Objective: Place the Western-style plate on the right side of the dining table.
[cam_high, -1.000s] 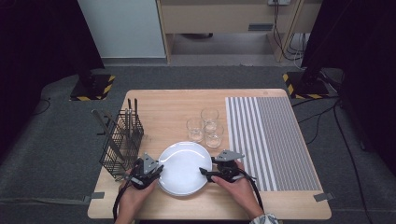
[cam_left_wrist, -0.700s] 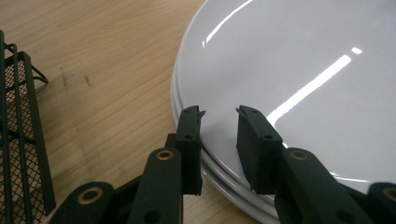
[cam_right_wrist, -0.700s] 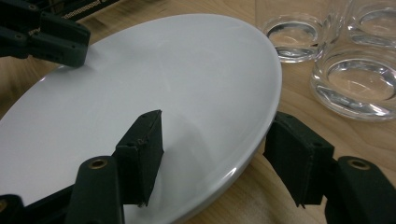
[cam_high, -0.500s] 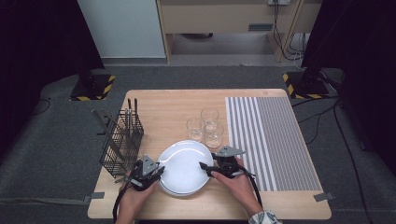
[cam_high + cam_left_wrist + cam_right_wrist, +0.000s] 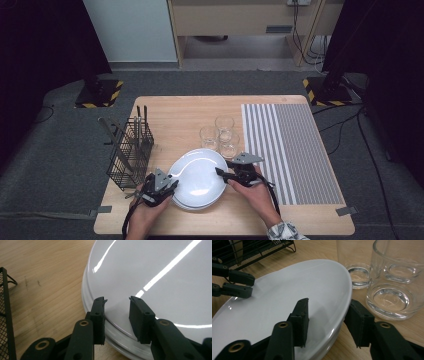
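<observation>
High view: a stack of white plates (image 5: 197,181) sits at the table's (image 5: 175,107) 6 o'clock edge, the top plate tilted; left gripper (image 5: 167,184) at its 9 o'clock rim, right gripper (image 5: 220,172) at 3 o'clock.

Left gripper view: jaws, just opening, straddle the top plate's (image 5: 160,272) rim, pads apart from it.

Right gripper view: jaws, just closing, bracket the rim (image 5: 342,305) without pressing; three glasses (image 5: 392,282) at 2 o'clock.

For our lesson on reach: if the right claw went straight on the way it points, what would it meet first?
The top plate: the right claw already straddles its rim. Beyond it, probably the left claw, though depth is unclear.
</observation>
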The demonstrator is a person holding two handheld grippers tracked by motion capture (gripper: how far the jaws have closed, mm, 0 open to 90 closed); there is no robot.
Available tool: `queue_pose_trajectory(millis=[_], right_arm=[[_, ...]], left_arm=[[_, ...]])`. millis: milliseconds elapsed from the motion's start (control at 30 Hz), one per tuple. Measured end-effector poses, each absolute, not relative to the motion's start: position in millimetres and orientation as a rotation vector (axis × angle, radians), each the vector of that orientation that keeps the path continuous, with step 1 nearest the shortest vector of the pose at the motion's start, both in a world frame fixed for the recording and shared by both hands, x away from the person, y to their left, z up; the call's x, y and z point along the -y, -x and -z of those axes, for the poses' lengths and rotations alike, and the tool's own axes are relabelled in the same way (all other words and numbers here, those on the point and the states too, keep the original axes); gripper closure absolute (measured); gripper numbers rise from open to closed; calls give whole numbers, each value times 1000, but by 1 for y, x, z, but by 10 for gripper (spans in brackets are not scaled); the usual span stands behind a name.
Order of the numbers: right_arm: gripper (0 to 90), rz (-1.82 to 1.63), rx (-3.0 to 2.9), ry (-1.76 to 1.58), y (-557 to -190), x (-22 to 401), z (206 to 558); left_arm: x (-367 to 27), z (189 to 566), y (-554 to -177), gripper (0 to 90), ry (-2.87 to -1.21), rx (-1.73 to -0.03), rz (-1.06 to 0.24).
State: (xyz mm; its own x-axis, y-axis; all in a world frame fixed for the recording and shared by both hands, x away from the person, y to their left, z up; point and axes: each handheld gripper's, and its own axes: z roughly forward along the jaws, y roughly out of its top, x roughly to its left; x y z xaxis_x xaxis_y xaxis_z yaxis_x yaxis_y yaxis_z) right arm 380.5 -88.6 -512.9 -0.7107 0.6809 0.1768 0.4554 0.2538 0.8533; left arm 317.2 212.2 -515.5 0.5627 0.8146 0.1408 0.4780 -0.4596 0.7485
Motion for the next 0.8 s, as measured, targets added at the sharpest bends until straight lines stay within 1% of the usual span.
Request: queue_pose_trajectory(millis=[33, 67, 133, 167, 333, 467, 800], right_arm=[[572, -1438, -2302, -1063, -381, 89, 512], [606, -1443, -2300, -1081, -381, 91, 508], [621, -1450, -2298, -1092, -382, 93, 507], [646, -1460, -2299, -1110, -383, 95, 506], [688, -1457, -2314, -1112, -386, 99, 500], [697, -1442, -2336, -1128, -388, 101, 497], [709, -1425, -2351, -1143, -387, 104, 492]], left_arm=[[-211, 516, -317, 644, -2124, -1031, -644], [-210, 517, -317, 623, -2119, -1027, -642], [-209, 518, -317, 610, -2117, -1026, -647], [-208, 518, -316, 580, -2115, -1024, -649], [-209, 519, -318, 552, -2095, -1035, -622], [-206, 518, -316, 543, -2112, -1016, -637], [-203, 519, -314, 531, -2120, -996, -627]])
